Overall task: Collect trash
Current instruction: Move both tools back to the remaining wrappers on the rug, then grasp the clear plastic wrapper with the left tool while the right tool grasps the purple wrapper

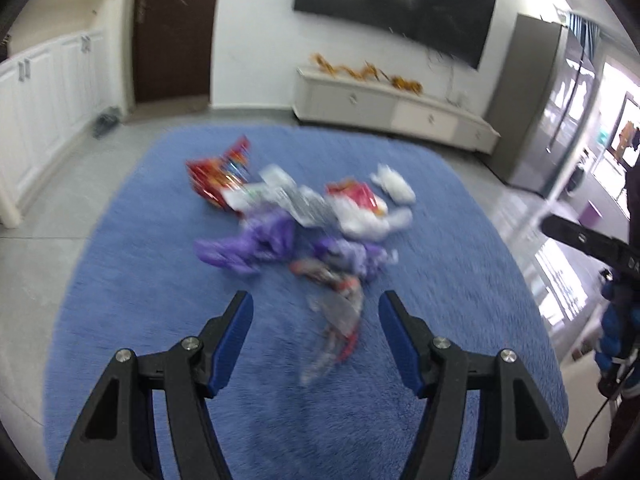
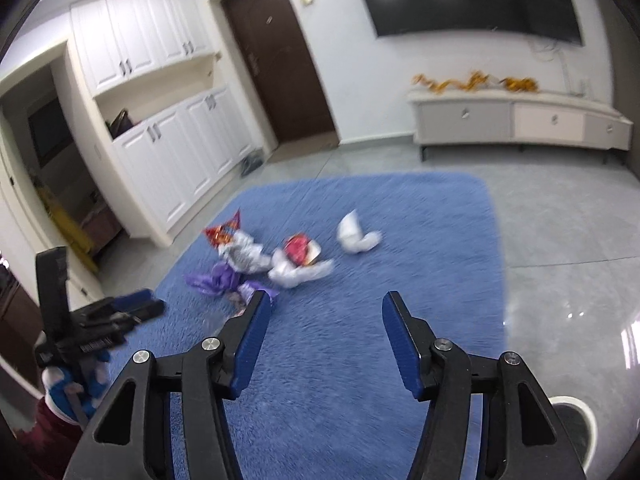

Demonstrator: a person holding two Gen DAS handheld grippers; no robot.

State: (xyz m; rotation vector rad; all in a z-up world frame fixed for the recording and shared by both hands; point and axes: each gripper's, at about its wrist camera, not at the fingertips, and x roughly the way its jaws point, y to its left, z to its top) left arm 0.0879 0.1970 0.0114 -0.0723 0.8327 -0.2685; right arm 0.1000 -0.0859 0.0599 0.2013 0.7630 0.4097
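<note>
A heap of trash lies on a blue rug (image 1: 440, 280): a red snack bag (image 1: 218, 178), purple wrappers (image 1: 256, 240), a silver wrapper (image 1: 308, 204), a red-and-white bag (image 1: 360, 204), a white crumpled tissue (image 1: 394, 184) and a clear wrapper (image 1: 338, 320) nearest me. My left gripper (image 1: 316, 304) is open and empty, above the rug just short of the clear wrapper. My right gripper (image 2: 324, 306) is open and empty, above the rug to the right of the heap (image 2: 280, 260). The white tissue (image 2: 356, 236) lies apart. The left gripper (image 2: 120, 312) shows at the left.
A white bin rim (image 2: 576, 416) shows at the lower right of the right wrist view. A low TV cabinet (image 2: 520, 120) and a wall TV (image 1: 396, 4) stand at the far wall. White cupboards (image 2: 180, 152) and a dark door (image 2: 280, 60) are at left. Grey tile floor (image 2: 568, 240) surrounds the rug.
</note>
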